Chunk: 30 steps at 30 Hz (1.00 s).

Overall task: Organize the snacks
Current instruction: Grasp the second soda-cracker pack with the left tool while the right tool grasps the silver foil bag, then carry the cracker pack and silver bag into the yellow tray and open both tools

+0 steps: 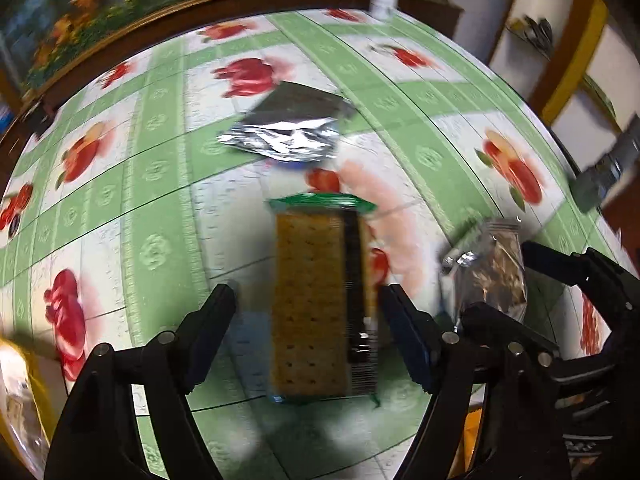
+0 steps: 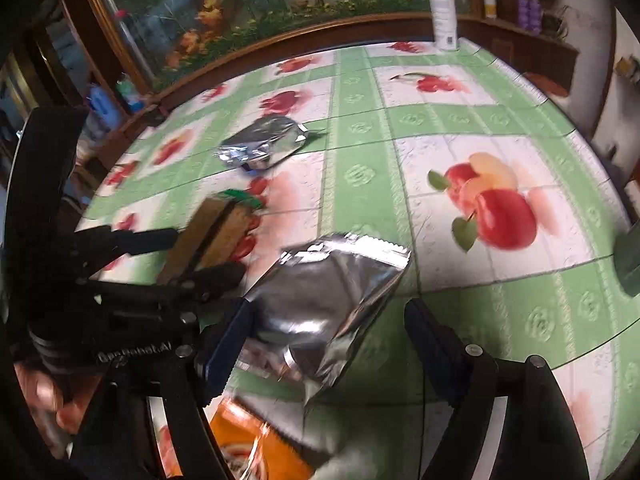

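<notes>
A cracker pack (image 1: 312, 300) in clear wrap with green ends lies lengthwise on the fruit-print tablecloth (image 1: 160, 216). My left gripper (image 1: 310, 322) is open around it, its left finger clearly apart from the pack and its right finger close to the pack's edge. In the right wrist view the same pack (image 2: 216, 228) shows between the left gripper's fingers. A silver foil pouch (image 2: 328, 304) lies between the fingers of my open right gripper (image 2: 330, 346), near the left finger, with a gap on the right. A second silver pack (image 2: 262, 142) lies farther back.
An orange snack bag (image 2: 256, 440) lies at the near edge and a yellow bag (image 1: 20, 400) at the lower left. A white spray bottle (image 2: 442, 12) stands at the far edge. A dark green object (image 2: 628, 260) sits at the right edge. A hand (image 2: 40, 392) holds the left gripper.
</notes>
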Motion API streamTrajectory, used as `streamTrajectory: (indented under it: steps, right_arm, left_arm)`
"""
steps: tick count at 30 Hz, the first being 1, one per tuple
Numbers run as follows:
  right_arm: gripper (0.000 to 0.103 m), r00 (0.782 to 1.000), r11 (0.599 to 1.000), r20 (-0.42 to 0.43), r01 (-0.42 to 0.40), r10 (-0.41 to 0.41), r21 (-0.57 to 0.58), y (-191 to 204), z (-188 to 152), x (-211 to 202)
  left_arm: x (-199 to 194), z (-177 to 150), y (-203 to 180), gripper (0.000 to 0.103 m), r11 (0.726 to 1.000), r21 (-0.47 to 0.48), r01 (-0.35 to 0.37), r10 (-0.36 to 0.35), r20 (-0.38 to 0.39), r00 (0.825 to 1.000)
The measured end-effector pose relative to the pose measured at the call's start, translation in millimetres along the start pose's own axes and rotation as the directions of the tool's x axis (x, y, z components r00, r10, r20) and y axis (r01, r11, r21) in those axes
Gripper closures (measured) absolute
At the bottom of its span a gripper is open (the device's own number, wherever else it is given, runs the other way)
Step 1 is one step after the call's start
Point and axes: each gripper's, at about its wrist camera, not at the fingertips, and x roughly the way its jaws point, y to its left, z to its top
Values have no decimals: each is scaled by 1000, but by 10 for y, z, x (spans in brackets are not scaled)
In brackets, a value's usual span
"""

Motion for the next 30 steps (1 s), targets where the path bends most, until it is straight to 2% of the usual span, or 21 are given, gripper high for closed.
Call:
streamTrajectory:
  steps: [1, 4, 5, 6, 8, 11, 14, 19, 22, 24, 27, 30]
  right_arm:
    - [21, 1000, 1000, 2, 1, -1, -20, 23, 23, 33]
    - [22, 1000, 994, 0, 13, -13, -106, 69, 35, 61]
    - [24, 1000, 991, 4, 23, -22, -129, 67, 29, 42]
    - [30, 1000, 990, 8, 29, -28, -139, 45, 20, 12]
    - [32, 999, 988, 15, 50, -48, -145, 10, -1, -37]
    - [27, 997, 991, 16, 71, -69, -115, -19, -6, -63]
    - [18, 997, 995, -6, 74, -74, -63, -34, 17, -13]
    - [17, 987, 974, -4, 157, -160, -163, 141, -48, 143]
    - [20, 985, 966, 23, 174, -173, -193, 181, -117, 108]
    - [41, 987, 966, 32, 161, -158, -203, 191, -135, 78]
    - [43, 987, 965, 45, 158, -152, -208, 167, -175, 18]
    - [43, 993, 976, 52, 118, -110, -185, 108, -228, -64]
  left_arm:
    - [-19, -30, 49, 28, 1000, -8, -20, 20, 0, 1000]
    - [-134, -167, 195, 57, 999, -47, -24, 25, 7, 1000]
    - [-181, -228, 254, 58, 997, -71, -20, 21, 4, 1000]
    - [-214, -296, 302, 58, 996, -93, -12, 13, 1, 1000]
    - [-270, -423, 360, 58, 991, -130, -5, 7, 9, 1000]
    - [-406, -646, 395, 58, 979, -205, 25, -21, 24, 999]
    - [-568, -889, 390, 58, 962, -271, 23, -9, 53, 999]
    - [-781, -1183, 381, 58, 940, -340, -25, 54, 78, 996]
    - [-869, -1335, 316, 58, 934, -355, -37, 72, 86, 994]
    - [-921, -1395, 269, 58, 935, -353, -37, 76, 97, 992]
    - [-1026, -1482, 234, 58, 935, -354, -34, 81, 117, 990]
    - [-1131, -1546, 215, 58, 932, -362, -38, 93, 134, 987]
